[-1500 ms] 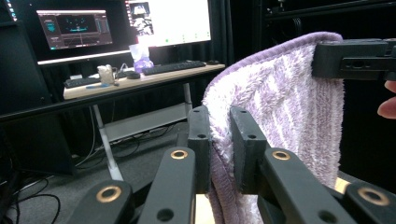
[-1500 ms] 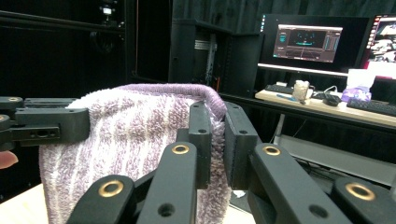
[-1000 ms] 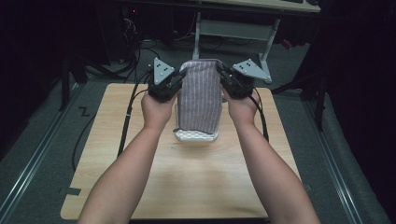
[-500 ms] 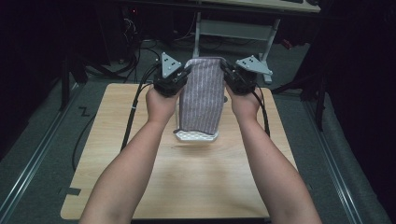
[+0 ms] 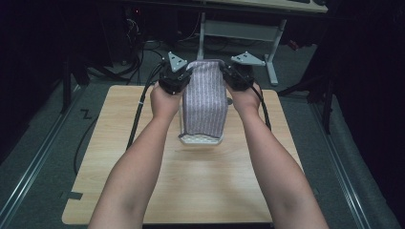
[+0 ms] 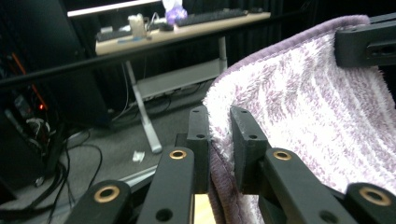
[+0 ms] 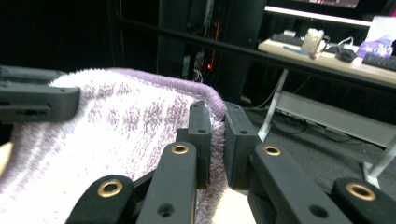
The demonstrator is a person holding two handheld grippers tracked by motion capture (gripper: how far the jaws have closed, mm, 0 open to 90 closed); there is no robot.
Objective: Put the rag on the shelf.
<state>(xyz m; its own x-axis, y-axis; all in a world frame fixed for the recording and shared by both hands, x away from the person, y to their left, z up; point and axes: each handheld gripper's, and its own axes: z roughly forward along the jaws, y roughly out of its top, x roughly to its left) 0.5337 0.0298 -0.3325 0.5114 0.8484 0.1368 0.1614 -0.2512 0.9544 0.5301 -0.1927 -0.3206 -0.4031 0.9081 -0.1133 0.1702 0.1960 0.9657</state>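
Above the far half of the wooden worktop [image 5: 143,157], a purple and white striped towel [image 5: 204,102] hangs between two hand-held tongs. The left tongs [image 5: 177,78] pinch its upper left corner and the right tongs [image 5: 234,76] pinch its upper right corner, so the top edge stretches between them. In the left gripper view, the two black jaws of the left tongs [image 6: 219,147] stand narrow, closed on the fluffy towel [image 6: 299,116] edge. In the right gripper view, the right tongs [image 7: 215,140] are likewise clamped narrow on the towel [image 7: 116,135] hem. From the top edge the cloth falls toward the person, and its lower end rests on a white perforated tray [image 5: 200,140] lying on the worktop. Compared with a second ago, both hands have moved farther from the person and slightly higher, and the towel hangs longer and more taut. The lower end has stayed on the tray.
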